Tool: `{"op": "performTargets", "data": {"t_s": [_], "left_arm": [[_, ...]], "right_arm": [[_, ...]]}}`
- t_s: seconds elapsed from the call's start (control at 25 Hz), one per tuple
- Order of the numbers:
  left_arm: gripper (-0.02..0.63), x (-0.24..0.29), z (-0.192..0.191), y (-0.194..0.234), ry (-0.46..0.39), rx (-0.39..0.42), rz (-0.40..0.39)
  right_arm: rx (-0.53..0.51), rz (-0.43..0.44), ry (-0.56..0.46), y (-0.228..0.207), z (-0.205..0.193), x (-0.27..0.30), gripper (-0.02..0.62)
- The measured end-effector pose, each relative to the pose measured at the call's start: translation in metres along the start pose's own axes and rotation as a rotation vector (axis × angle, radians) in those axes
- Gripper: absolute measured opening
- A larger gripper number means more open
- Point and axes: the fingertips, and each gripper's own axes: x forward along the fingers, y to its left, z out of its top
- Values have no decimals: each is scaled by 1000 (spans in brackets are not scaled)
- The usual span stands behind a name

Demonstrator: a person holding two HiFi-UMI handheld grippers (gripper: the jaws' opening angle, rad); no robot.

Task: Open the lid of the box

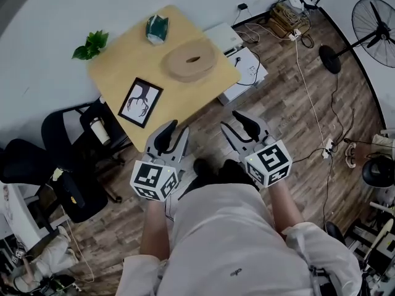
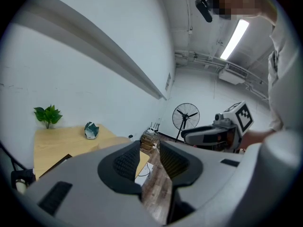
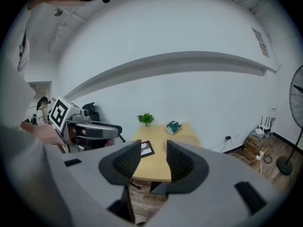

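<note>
While parted and empty over open plank floor [image 1: 281, 113], left gripper [image 1: 172, 134] and right gripper [image 1: 239, 127] are held short of the wooden table [image 1: 123, 60] bearing the round tan box [image 1: 190, 61].

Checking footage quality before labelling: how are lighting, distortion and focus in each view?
Head view: evenly lit, box sharp, edges slightly curved. Left gripper view: heavy fisheye, black corners, ceiling light blown out. Right gripper view: fisheye bows the wall ledge; table clear.

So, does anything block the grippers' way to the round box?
Nothing visible. The left gripper and right gripper hang short of the table; bare tabletop leads to the round box, the picture frame lying off left.
</note>
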Motion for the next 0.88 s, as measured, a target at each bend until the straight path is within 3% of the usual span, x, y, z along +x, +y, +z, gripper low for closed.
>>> {"op": "performTargets", "data": {"t_s": [0.48, 0.88], "left_arm": [[118, 25, -12, 9, 50, -6, -26], [137, 76, -3, 18, 69, -28, 0]], "right_arm": [[37, -38, 39, -25, -15, 7, 153], [37, 26, 30, -68, 5, 37, 158]]}}
